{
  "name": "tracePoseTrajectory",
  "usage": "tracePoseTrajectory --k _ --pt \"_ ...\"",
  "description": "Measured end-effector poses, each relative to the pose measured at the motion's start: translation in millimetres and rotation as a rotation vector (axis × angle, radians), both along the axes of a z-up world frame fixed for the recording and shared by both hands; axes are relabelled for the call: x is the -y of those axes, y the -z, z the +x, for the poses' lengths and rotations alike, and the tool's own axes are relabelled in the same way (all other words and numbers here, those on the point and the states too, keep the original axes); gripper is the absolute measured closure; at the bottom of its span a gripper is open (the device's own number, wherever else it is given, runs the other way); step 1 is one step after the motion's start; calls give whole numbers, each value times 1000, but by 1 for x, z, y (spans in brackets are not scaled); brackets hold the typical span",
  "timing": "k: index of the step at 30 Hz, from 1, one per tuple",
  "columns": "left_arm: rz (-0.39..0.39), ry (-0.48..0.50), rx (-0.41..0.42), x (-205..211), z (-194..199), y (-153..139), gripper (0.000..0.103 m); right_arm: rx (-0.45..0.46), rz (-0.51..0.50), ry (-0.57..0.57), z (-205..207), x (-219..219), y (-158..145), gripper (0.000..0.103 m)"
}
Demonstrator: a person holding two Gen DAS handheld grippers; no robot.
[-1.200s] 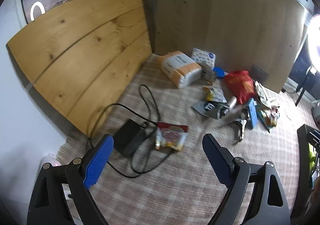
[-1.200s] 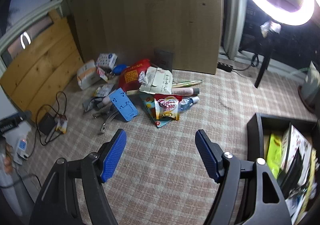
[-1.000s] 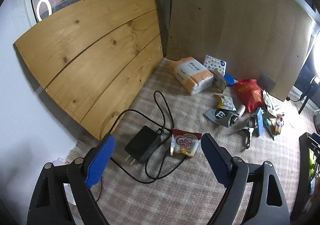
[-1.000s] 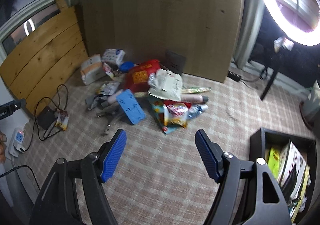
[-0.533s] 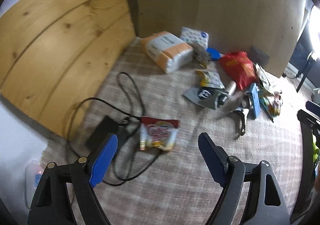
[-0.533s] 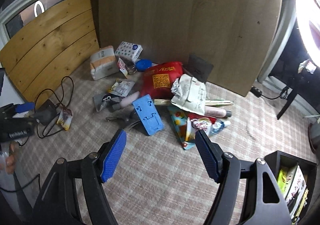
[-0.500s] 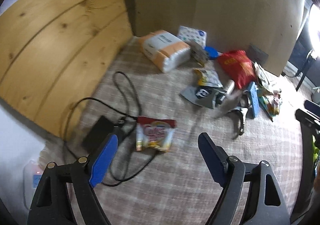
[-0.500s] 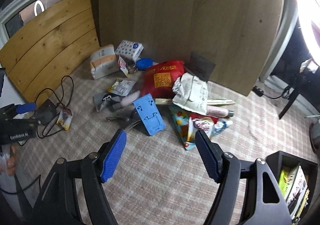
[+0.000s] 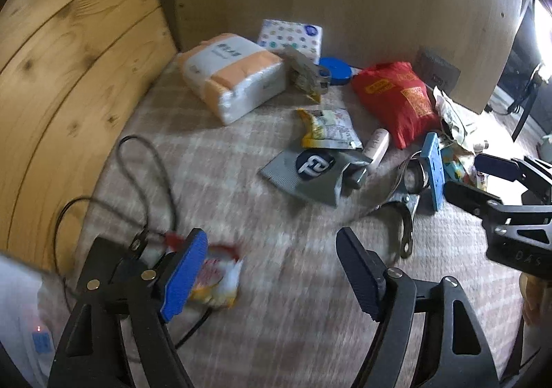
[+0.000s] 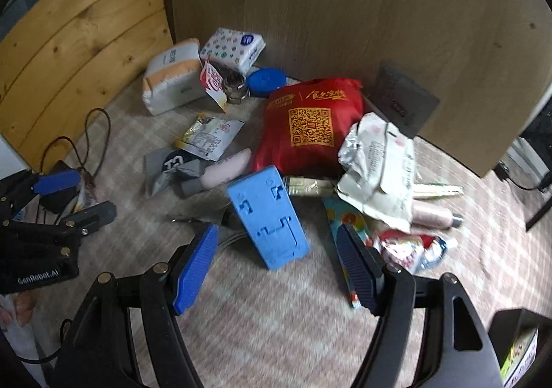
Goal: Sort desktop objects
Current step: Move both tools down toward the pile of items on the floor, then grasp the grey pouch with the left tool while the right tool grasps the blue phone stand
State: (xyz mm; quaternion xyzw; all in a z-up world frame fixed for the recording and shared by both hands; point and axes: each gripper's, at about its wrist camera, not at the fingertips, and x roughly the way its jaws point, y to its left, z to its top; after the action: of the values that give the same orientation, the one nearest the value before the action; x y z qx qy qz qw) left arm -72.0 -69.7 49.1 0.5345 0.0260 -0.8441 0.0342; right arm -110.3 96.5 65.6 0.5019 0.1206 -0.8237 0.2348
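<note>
Both tongs are held low over the checked cloth (image 10: pixel 276 329), pointed steeply down, with nothing gripped in either.

The left gripper (image 9: pixel 272 270) is seen with its jaws wide; they have just been closing a little, yet nothing lies between them. The coffee sachet (image 9: pixel 215 279) is found just beside the left-hand pad, partly hidden behind it, blurred, and outside the gap. It lies on the cable (image 9: pixel 145 160) of the black adapter (image 10: pixel 57 196), whose body is mostly hidden in the left wrist view. The sachet's long axis cannot be read through the blur.

The right gripper (image 10: pixel 276 260) is also spread wide and empty. The blue stand (image 10: pixel 267 219) is framed between its pads, propped at a tilt with its lower end nearest the tongs and its long axis running away from them, slightly up and to the left in the right wrist view. The pads are set to either side of its narrow width, not yet touching it.

The rest of the clutter — the red bag (image 10: pixel 310 122), the crumpled white wrapper (image 10: pixel 379 163), the tissue packs (image 9: pixel 234 77) — is left farther back against the board (image 10: pixel 345 8).

The stand is judged nearer to the right hand, the sachet nearer to the left. For the sachet, a shift of the left tongs toward their own left side would be needed first; for the stand, a short descent looks sufficient.
</note>
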Motion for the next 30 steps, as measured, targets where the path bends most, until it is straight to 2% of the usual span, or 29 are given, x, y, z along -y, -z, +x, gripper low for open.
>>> tracePoseTrajectory --k 7,11,15,17,20,26,30 --pt "-16 70 37 -21 -33 20 34 63 -13 -13 -21 3 20 32" --pt "-17 91 69 -26 -50 32 51 64 -10 -28 -29 7 25 32" --pt "-14 98 62 -25 -59 32 61 113 -38 -37 -38 12 29 33" --pt "-11 101 58 -23 -61 30 72 133 -65 -43 -39 13 30 43" --pt "-2 105 52 -20 -62 27 79 175 -115 -39 -38 10 28 60" --pt "47 116 33 -14 -55 17 85 182 -128 -34 -32 6 24 67" --pt "66 111 10 -10 -46 6 87 178 -147 -22 -24 1 19 67"
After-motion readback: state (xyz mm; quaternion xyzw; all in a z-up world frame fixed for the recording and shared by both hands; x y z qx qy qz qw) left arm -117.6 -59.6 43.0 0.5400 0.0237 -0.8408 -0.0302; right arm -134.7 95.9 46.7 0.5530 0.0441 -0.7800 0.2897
